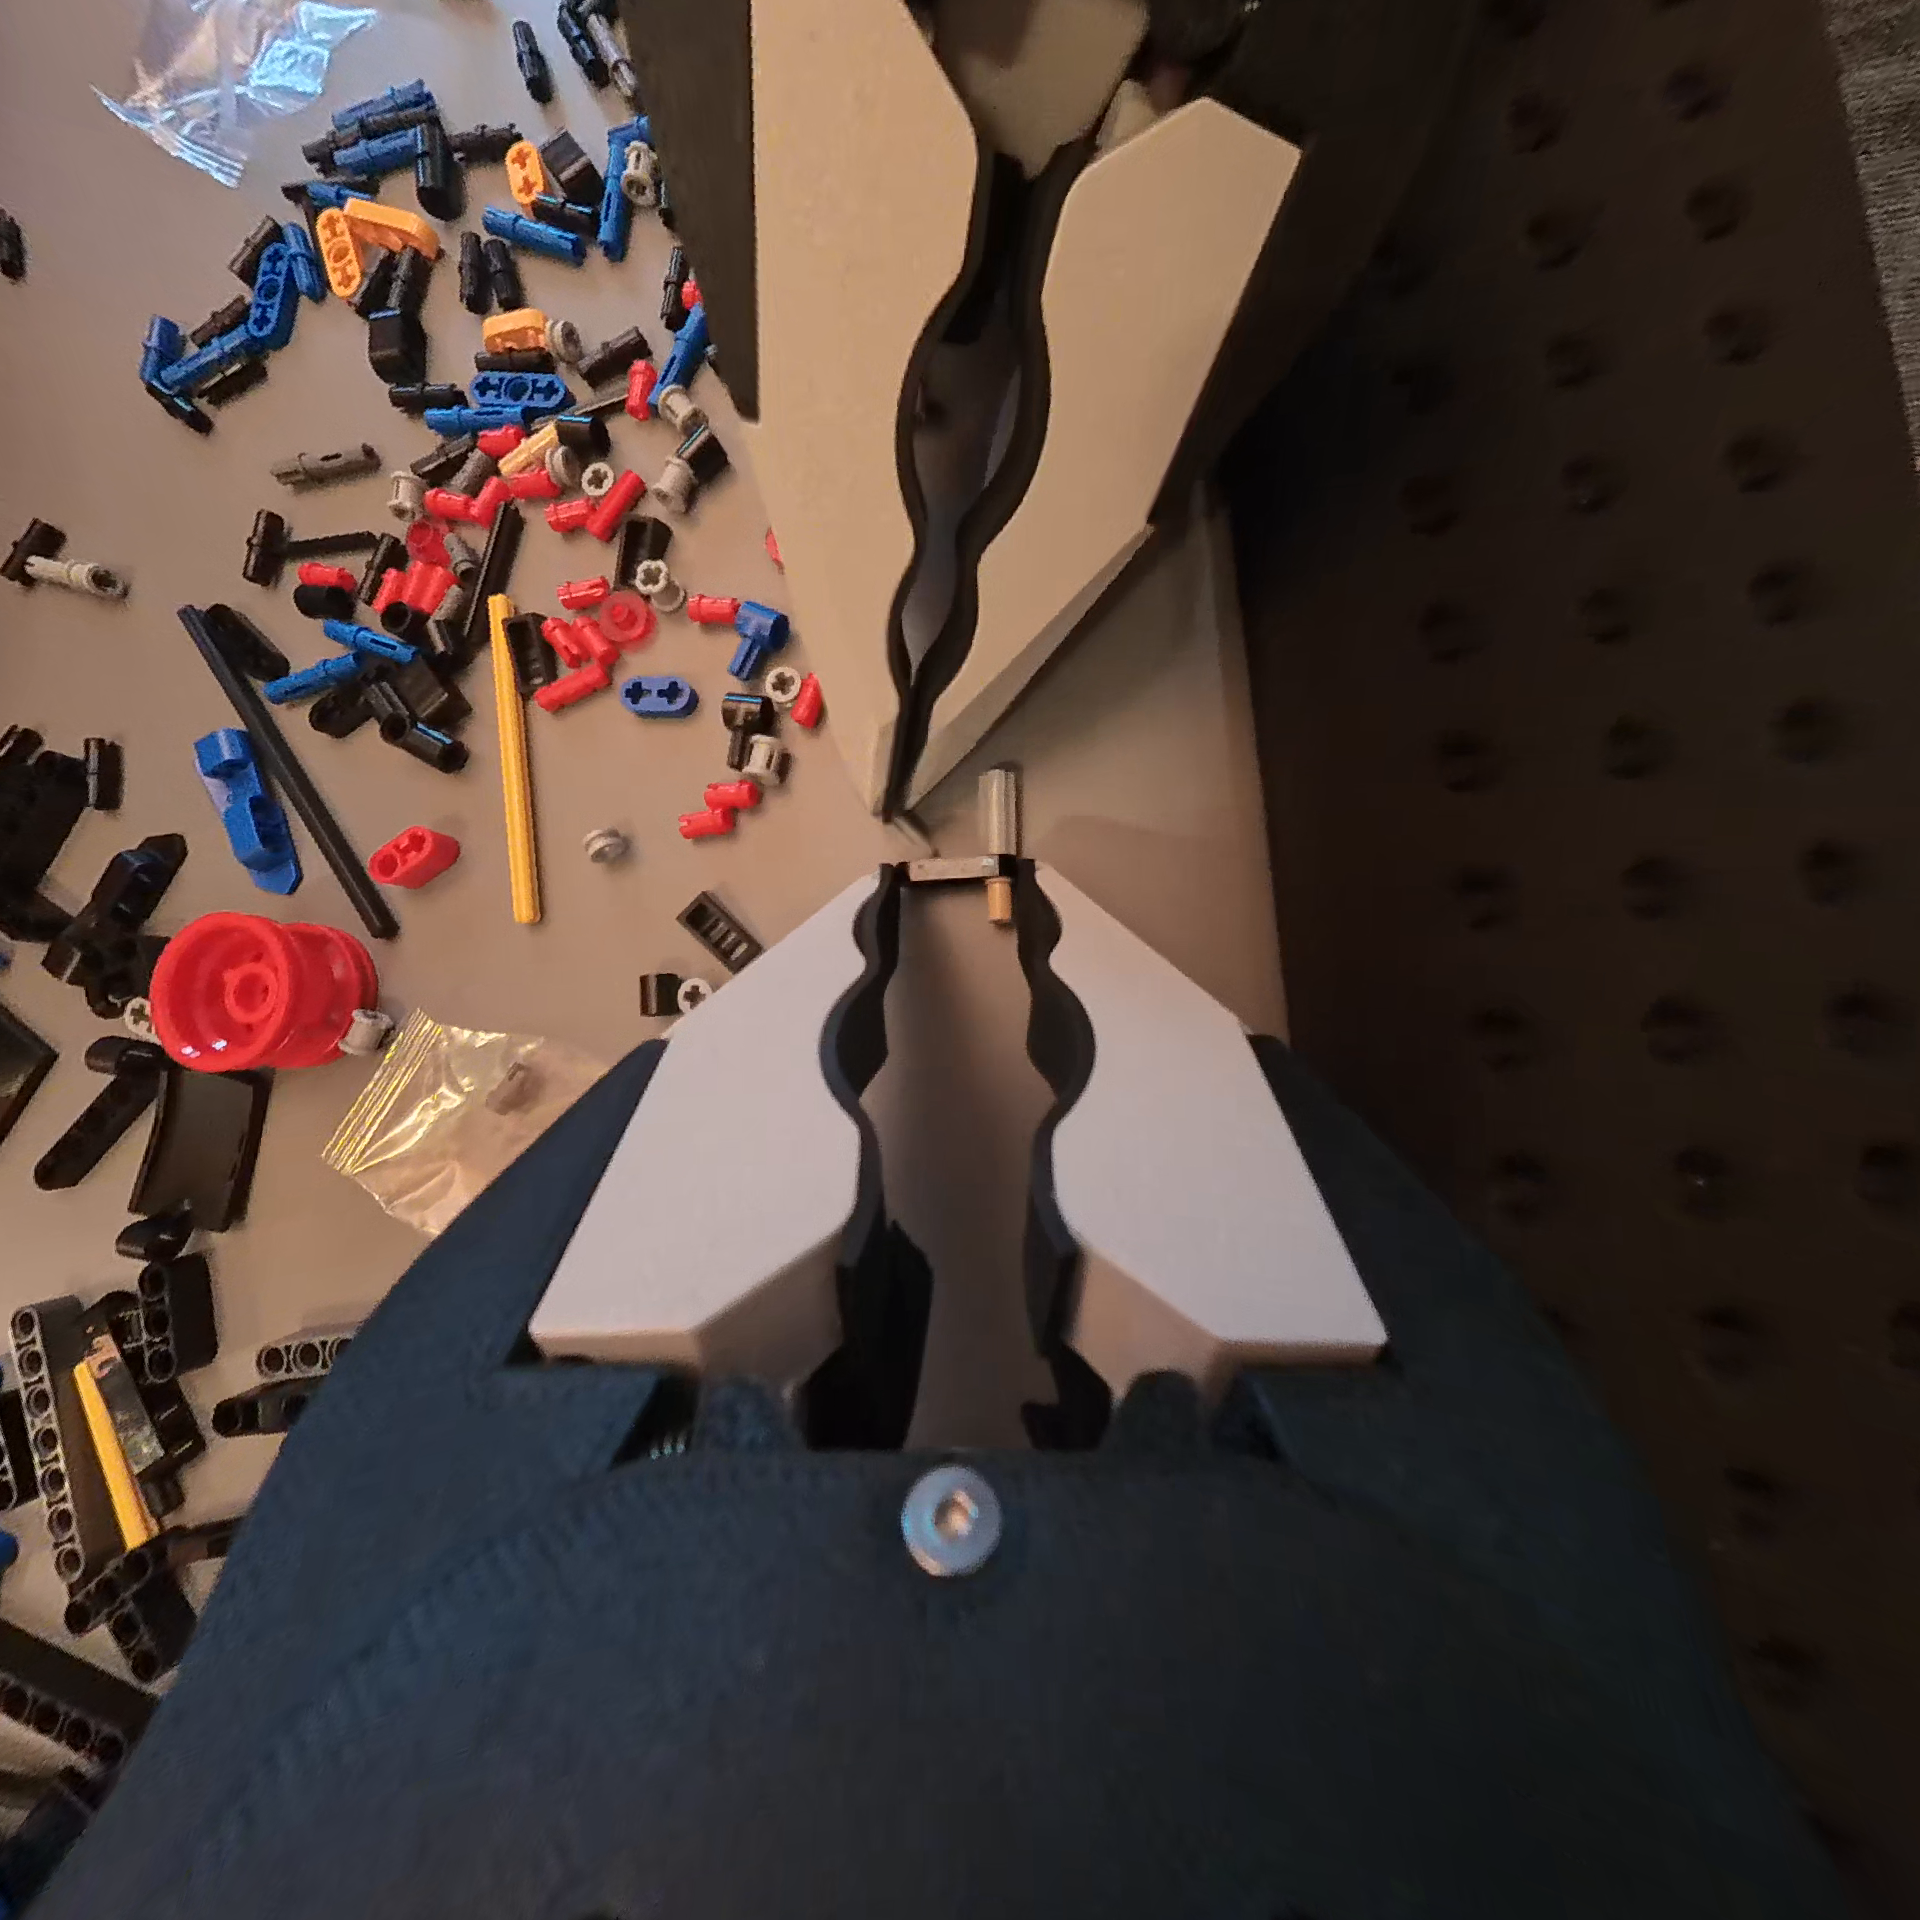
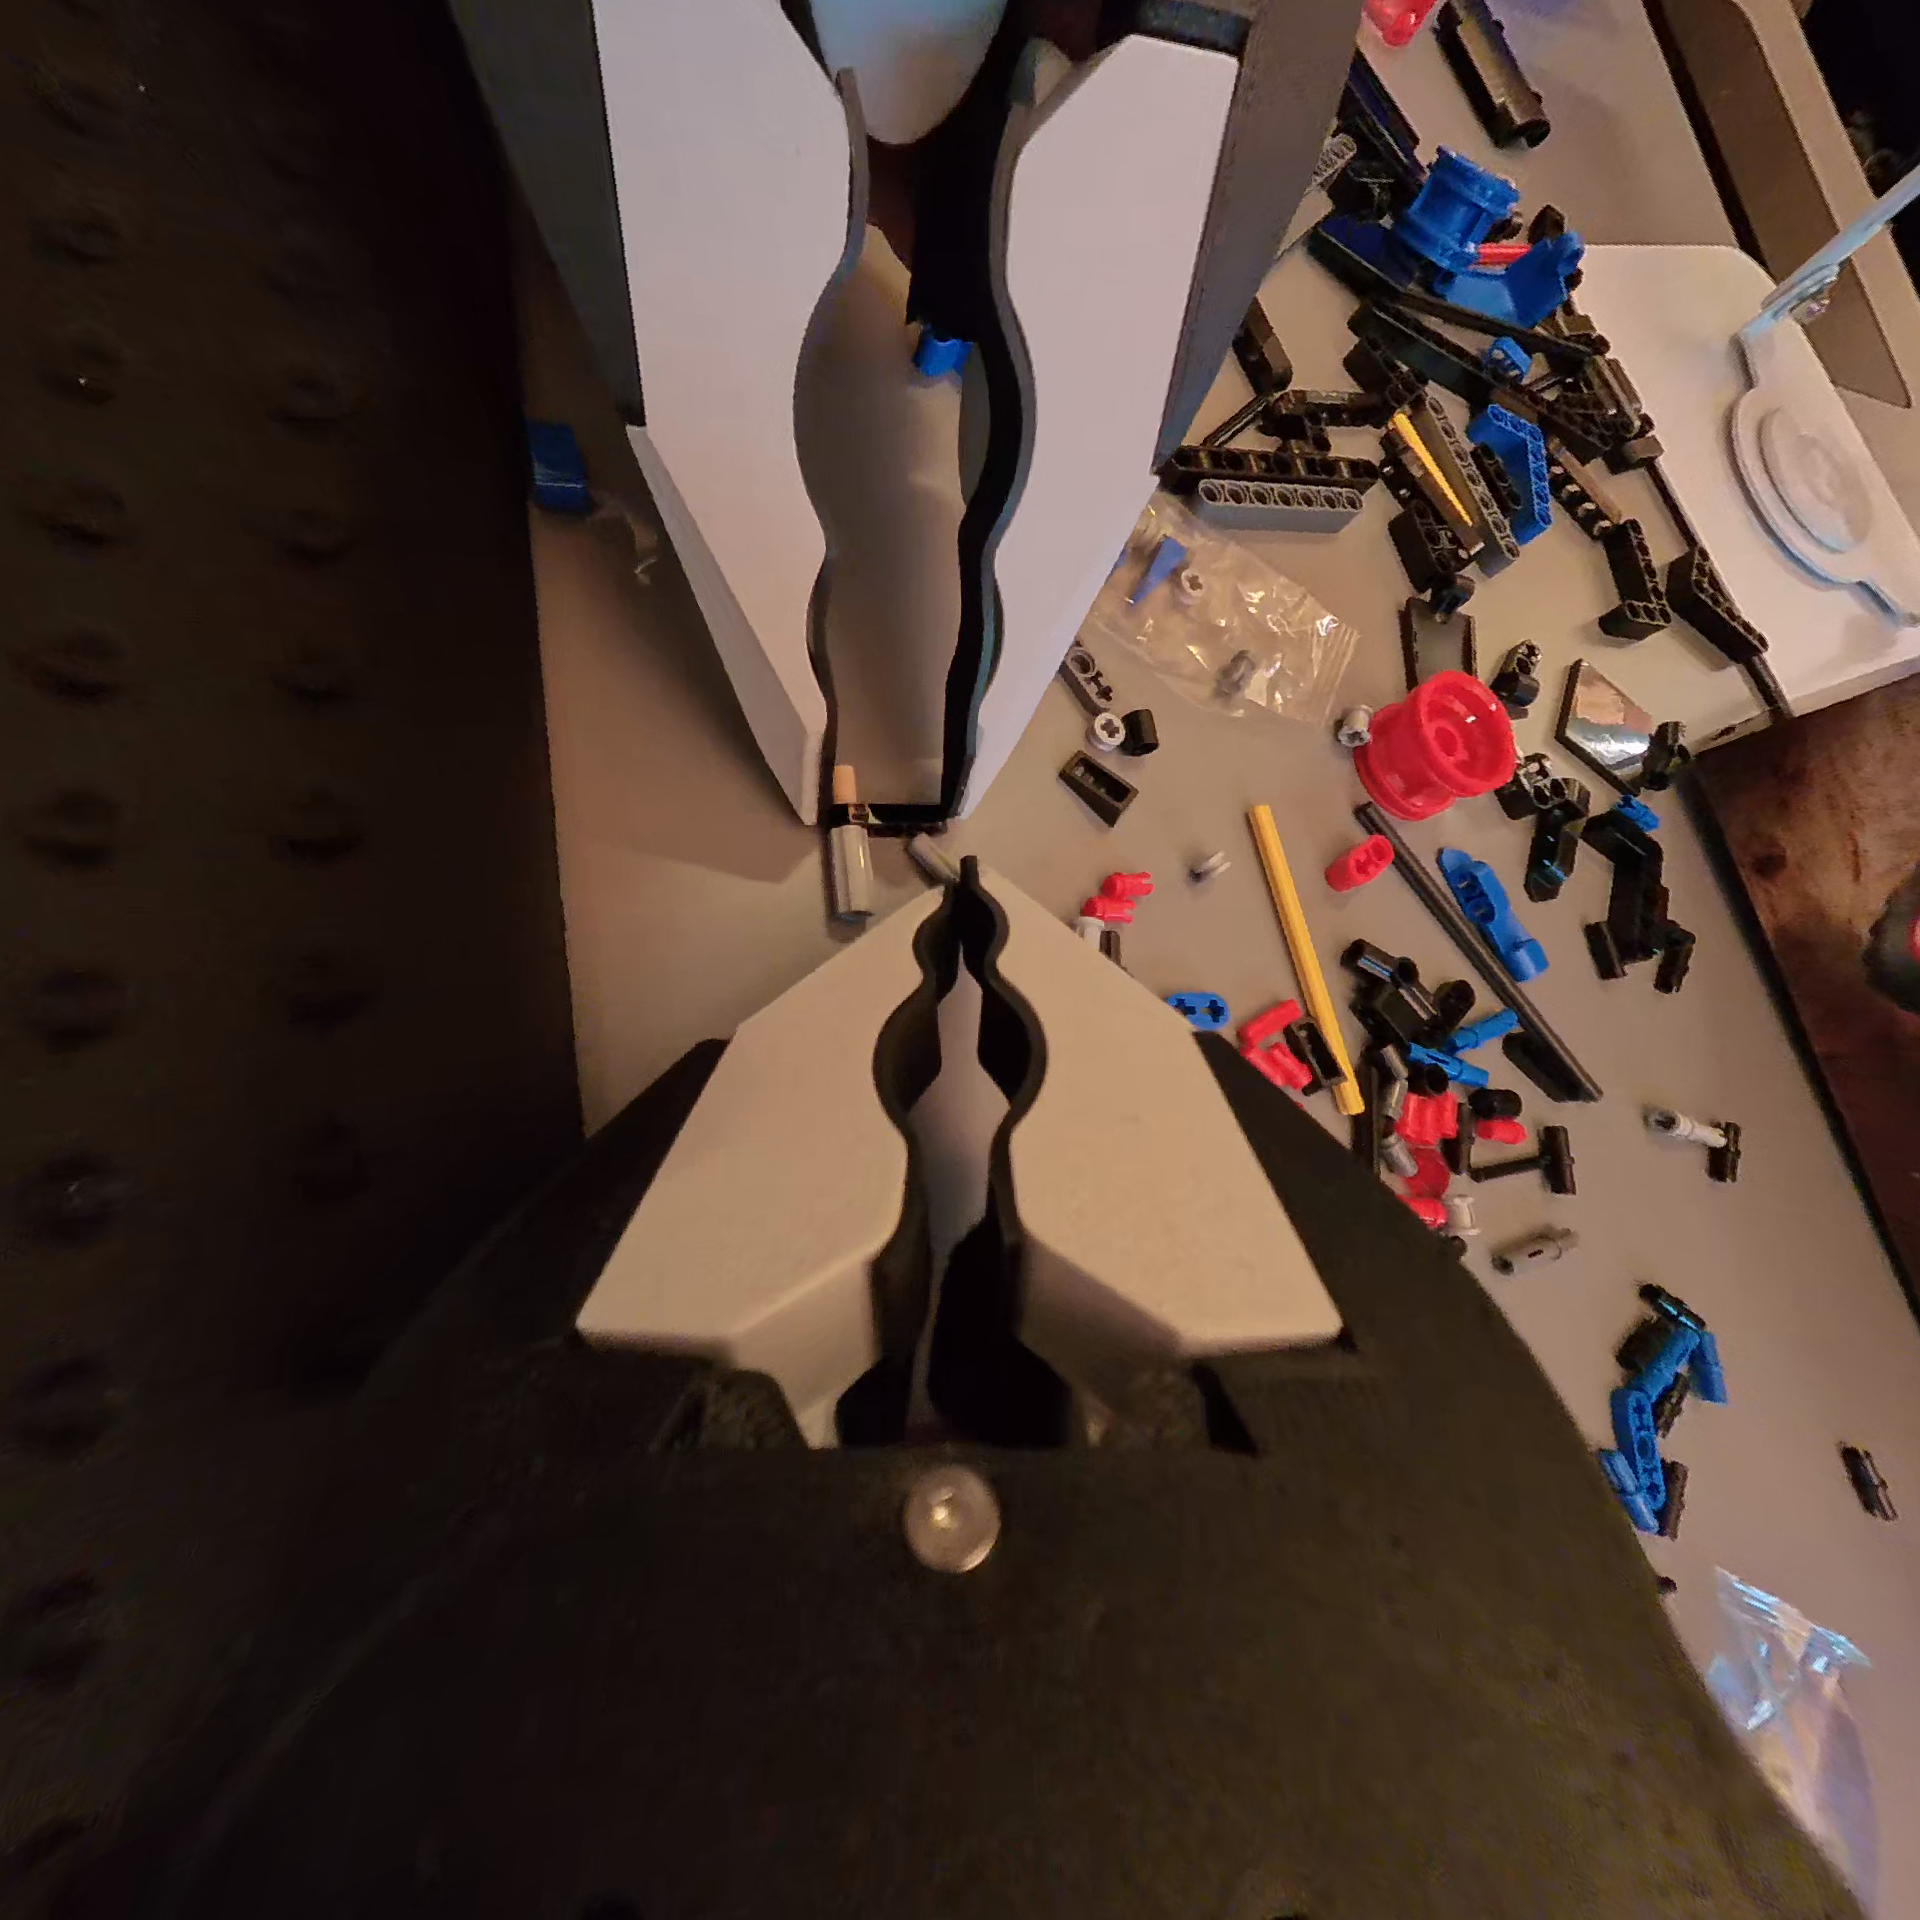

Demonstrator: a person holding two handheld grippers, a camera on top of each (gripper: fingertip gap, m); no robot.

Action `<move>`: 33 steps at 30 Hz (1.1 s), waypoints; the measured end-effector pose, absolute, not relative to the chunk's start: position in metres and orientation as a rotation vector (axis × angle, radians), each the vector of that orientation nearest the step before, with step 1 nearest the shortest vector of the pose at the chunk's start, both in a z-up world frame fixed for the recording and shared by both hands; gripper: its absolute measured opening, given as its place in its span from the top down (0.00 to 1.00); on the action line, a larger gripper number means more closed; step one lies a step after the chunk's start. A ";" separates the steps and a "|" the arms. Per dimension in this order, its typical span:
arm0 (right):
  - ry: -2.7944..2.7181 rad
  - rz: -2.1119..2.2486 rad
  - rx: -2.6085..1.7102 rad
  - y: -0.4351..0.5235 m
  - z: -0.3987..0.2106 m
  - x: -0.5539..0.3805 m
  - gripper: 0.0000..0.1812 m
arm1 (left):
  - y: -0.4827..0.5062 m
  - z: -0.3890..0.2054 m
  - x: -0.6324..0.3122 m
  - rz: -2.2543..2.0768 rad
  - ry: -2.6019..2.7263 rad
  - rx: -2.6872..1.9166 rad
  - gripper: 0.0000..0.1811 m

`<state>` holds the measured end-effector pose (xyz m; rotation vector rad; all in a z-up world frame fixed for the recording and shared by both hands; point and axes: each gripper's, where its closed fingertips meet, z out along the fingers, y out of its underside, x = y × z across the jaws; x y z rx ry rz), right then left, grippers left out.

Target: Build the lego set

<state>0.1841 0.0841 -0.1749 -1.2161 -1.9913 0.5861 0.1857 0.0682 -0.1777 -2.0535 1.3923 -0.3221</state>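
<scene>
Left gripper: clamped on a small flat dark piece held crosswise between its tips. A grey-and-tan pin runs through one end of that piece, grey end poking forward, tan end back toward the tongs.

Right gripper: tips pinched together, coming at the left one head-on. Something small and grey sits right at its tips, but it's too tiny and dim for me to say if it's actually gripped, so honestly can't tell.

Meeting point: both sets of tips nearly touch, just above the grey tabletop, close to its edge by the dark dimpled surface.

Loose parts: a big scatter of red, blue, black and orange connectors off to the side of the tongs.

Red wheel hub: lying on its side among black beams, well apart from the grippers.

Yellow axle: flat on the table beside a long black axle.

Bags: a clear plastic bag with yellow lines sits just beside the left gripper's body; another crumpled one is at the far end.

Blue assembly: a partly built blue and black chunk sits in the far pile of beams.
</scene>
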 end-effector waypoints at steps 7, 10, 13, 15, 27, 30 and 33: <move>-2.000 0.738 -1.289 0.083 -0.170 0.191 1.00 | 0.066 -0.177 0.186 -0.324 1.391 -2.060 0.84; -2.074 0.732 -1.288 0.085 -0.174 0.196 0.98 | 0.065 -0.177 0.184 -0.334 1.383 -2.077 0.84; -2.151 0.776 -1.265 0.084 -0.174 0.198 0.96 | 0.064 -0.175 0.183 -0.339 1.368 -2.087 0.84; -2.193 0.773 -1.215 0.083 -0.171 0.196 0.94 | 0.063 -0.173 0.183 -0.342 1.360 -2.092 0.84; -2.338 0.729 -1.206 0.086 -0.165 0.204 0.87 | 0.058 -0.173 0.184 -0.345 1.328 -2.111 0.84; -2.265 0.706 -1.302 0.087 -0.164 0.210 0.88 | 0.060 -0.176 0.183 -0.336 1.325 -2.116 0.85; -2.211 0.696 -1.391 0.093 -0.176 0.210 0.93 | 0.060 -0.178 0.184 -0.339 1.330 -2.119 0.85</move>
